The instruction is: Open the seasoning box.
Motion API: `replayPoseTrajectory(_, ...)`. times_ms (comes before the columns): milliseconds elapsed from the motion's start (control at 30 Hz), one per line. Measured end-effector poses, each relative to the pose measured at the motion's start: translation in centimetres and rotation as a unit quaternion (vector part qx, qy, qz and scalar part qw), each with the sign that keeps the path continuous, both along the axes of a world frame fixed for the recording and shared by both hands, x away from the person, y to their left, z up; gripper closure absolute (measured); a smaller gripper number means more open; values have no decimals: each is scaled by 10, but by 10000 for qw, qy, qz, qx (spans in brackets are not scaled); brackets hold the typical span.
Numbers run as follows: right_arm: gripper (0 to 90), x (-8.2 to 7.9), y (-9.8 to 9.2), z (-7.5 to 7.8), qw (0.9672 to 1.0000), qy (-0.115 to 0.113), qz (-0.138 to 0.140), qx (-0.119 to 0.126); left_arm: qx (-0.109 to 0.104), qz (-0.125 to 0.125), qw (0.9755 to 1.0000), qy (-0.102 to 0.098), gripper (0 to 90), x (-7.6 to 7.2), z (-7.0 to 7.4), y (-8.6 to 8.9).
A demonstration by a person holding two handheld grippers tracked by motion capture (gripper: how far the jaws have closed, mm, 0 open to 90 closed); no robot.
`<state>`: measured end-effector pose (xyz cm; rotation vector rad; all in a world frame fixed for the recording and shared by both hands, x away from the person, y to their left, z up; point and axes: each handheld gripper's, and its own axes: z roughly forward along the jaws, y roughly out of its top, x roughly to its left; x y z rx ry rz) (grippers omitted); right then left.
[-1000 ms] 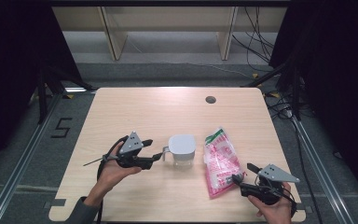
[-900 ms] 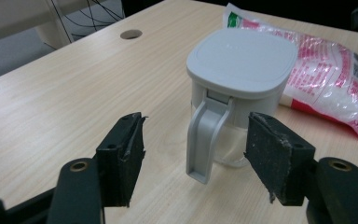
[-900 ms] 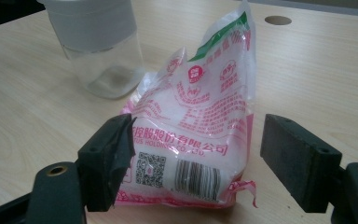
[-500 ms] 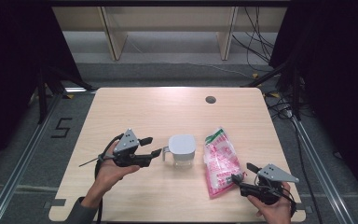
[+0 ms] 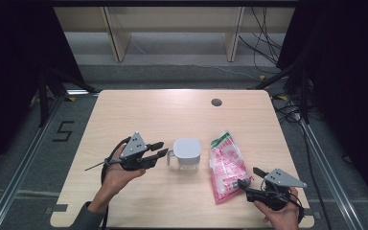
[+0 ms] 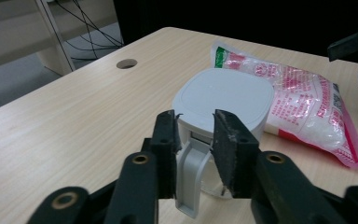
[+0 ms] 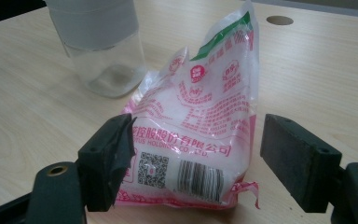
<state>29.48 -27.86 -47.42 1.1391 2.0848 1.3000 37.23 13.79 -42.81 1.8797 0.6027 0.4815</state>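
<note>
Since the earlier frame the left hand-held gripper (image 5: 159, 148) has edged toward the jug, and its jaws have just been closing around the handle. The lidded plastic jug (image 5: 187, 154) stands upright near the middle of the worktop (image 5: 172, 110), its handle (image 6: 192, 175) turned toward the person's left. In the left gripper view the handle sits between the two black jaws, which have narrowed to either side of it; whether the pads already press on it I cannot tell. Just beside the jug, on its right, lies the pink-and-white bag (image 5: 226, 165) of white grains. The right hand-held gripper (image 5: 247, 183) waits at the bag's near end, jaws spread wide to either side of it without touching. The step in hand looks like securing the jug by its handle. The next move likely calls for finishing that squeeze until the grip is firm, then closing the right jaws on the bag.
</note>
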Motion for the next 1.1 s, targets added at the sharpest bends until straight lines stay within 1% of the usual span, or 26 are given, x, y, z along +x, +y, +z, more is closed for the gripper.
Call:
replayPoseTrajectory(33, 266, 1, 0, -1, 10000, -68, -46, -37, -89, 35, 10000, -4, 740, 0, 0, -1)
replayPoseTrajectory(67, 266, 1, 0, -1, 10000, -68, -46, -37, -89, 35, 10000, -4, 760, 0, 0, -1)
replayPoseTrajectory(100, 266, -3, 2, 1, 9999, 109, -76, 38, -147, 55, 9999, -22, 773, 2, 0, -2)
replayPoseTrajectory(133, 266, -2, 2, 1, 10000, 33, -29, 15, -147, 55, 9999, -22, 789, 2, 0, -2)
replayPoseTrajectory(167, 266, 0, 2, 0, 10000, -30, -9, -59, -116, 21, 9999, -90, 808, 2, 1, -3)
replayPoseTrajectory(200, 266, 0, 2, 0, 10000, -30, -9, -59, -116, 21, 9999, -90, 822, 2, 1, -3)
replayPoseTrajectory(233, 266, -2, 3, 1, 10000, 28, -45, 12, -120, 100, 9999, -44, 833, 1, 1, -4)
replayPoseTrajectory(267, 266, -1, 2, 1, 10000, -11, 12, -37, -136, 103, 9998, -66, 847, 2, 0, -5)
replayPoseTrajectory(300, 266, -1, 2, 2, 10000, -31, 5, -65, -139, 81, 9999, -45, 857, 3, -1, -8)
replayPoseTrajectory(333, 266, -1, 3, 2, 10000, -30, 56, -7, -141, 68, 9999, -30, 863, 5, -2, -9)
replayPoseTrajectory(433, 266, -1, 4, 1, 10000, -40, 50, 27, -108, 26, 9999, -47, 870, 7, -4, -12)
replayPoseTrajectory(500, 266, 0, 4, 1, 10000, -64, 59, -9, -154, 13, 9999, 8, 880, 9, -5, -16)
replayPoseTrajectory(533, 266, -1, 4, 1, 10000, -39, 47, 27, -99, -17, 9999, -8, 883, 9, -5, -16)
replayPoseTrajectory(567, 267, 0, 3, 1, 10000, -59, 56, -26, -116, -4, 9999, 9, 883, 10, -6, -18)
replayPoseTrajectory(600, 266, -1, 3, 2, 10000, -30, 68, -60, -105, -3, 9999, -2, 884, 10, -6, -19)
replayPoseTrajectory(667, 266, -1, 3, 2, 10000, -26, 70, 7, -126, 10, 9999, -10, 887, 11, -7, -20)
replayPoseTrajectory(733, 266, 0, 3, 2, 10000, -58, 72, -32, -163, -11, 9999, 18, 887, 11, -7, -21)
replayPoseTrajectory(800, 266, -3, 6, 2, 10000, 26, -5, 68, -147, -26, 9999, 27, 887, 13, -8, -22)
replayPoseTrajectory(833, 266, -3, 6, 2, 10000, 26, -5, 68, -166, -36, 9998, 57, 887, 13, -9, -23)
replayPoseTrajectory(867, 266, -1, 4, 2, 9999, -75, 57, -38, -168, -65, 9998, 34, 887, 15, -10, -23)
replayPoseTrajectory(900, 266, -1, 4, 2, 9999, -101, 55, -36, -161, -49, 9998, 63, 887, 15, -11, -24)
replayPoseTrajectory(933, 266, -1, 5, 3, 9999, -110, 65, -9, -152, -88, 9998, 75, 887, 16, -12, -25)
replayPoseTrajectory(1000, 266, -1, 5, 3, 9999, -112, 67, -10, -162, -70, 9998, 74, 886, 17, -13, -26)
replayPoseTrajectory(1033, 267, -1, 5, 2, 9999, -101, 78, -10, -197, -57, 9997, 123, 885, 18, -15, -27)
replayPoseTrajectory(1067, 270, -1, 5, 2, 9999, -89, 75, -6, -233, -104, 9996, 135, 885, 19, -16, -27)
replayPoseTrajectory(1100, 274, -1, 5, 2, 9999, -118, 59, -12, -171, -87, 9998, 111, 883, 18, -15, -26)
